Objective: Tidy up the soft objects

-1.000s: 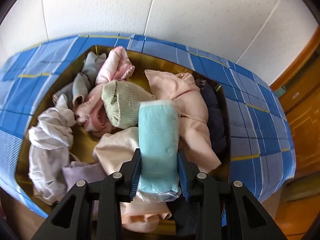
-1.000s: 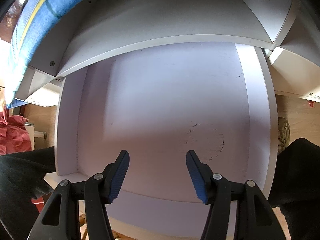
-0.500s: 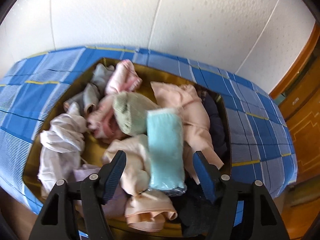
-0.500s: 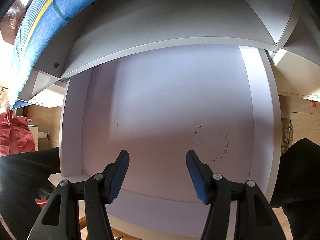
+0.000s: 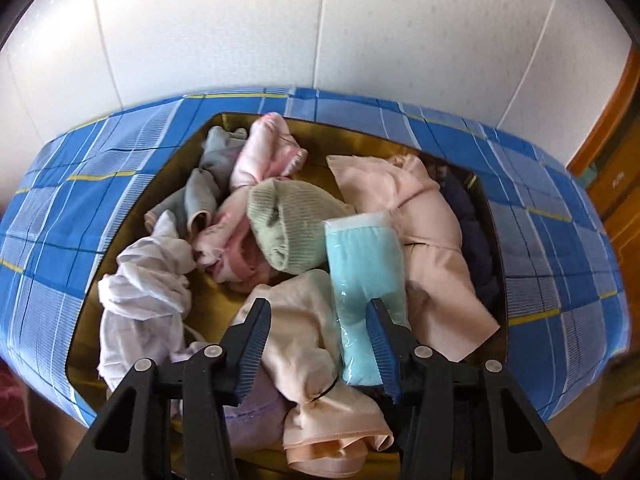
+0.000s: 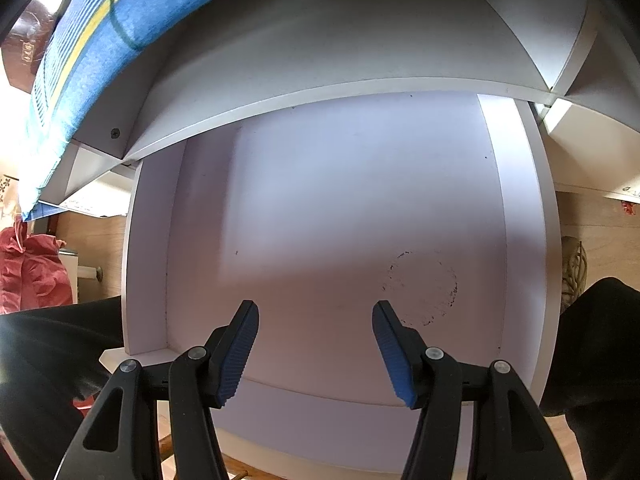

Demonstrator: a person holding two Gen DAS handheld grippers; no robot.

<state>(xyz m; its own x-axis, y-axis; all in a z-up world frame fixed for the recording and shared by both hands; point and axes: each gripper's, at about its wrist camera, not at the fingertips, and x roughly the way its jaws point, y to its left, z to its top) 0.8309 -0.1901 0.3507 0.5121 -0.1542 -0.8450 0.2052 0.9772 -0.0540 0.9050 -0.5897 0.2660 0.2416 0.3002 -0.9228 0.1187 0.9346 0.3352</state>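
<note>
The left gripper [image 5: 318, 330] stood wide open, gripping nothing — the plastic-wrapped aqua cloth [image 5: 366, 280] lay on the clothes pile in the gold-lined bin [image 5: 490, 216], beside its right finger. Around the bin spread a blue plaid cover [image 5: 560, 216], a white panelled wall [image 5: 320, 28] behind. The right gripper [image 6: 316, 340] also gaped empty, facing a bare white shelf compartment [image 6: 340, 208].

Bright daylight, fisheye-warped edges, glare at left.
</note>
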